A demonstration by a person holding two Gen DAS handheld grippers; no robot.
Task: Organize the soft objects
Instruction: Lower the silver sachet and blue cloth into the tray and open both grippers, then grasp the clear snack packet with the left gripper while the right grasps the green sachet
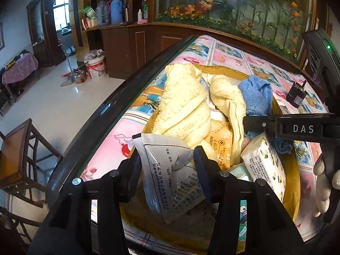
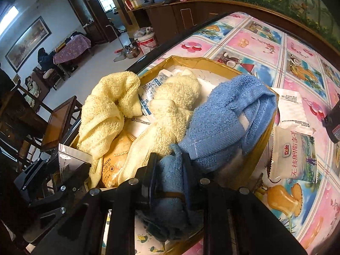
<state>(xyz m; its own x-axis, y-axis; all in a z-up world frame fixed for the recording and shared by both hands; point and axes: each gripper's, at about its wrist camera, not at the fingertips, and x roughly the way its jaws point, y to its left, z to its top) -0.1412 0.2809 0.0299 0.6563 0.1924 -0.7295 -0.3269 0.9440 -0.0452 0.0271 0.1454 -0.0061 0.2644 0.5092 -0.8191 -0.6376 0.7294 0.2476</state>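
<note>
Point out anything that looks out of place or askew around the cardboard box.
Two white snack packets lie on the patterned tablecloth outside the brown cardboard box. The blue terry towel, clamped in the right gripper, drapes over the box's rim. A crinkled silver pouch stands tilted between the left gripper's jaws.

Likely home: dining table (image 2: 265,42), thermoses (image 1: 110,10)

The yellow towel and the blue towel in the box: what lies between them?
A second pale yellow towel lies between the yellow towel and the blue towel, with white packets beneath. The right wrist view shows it best.
</note>
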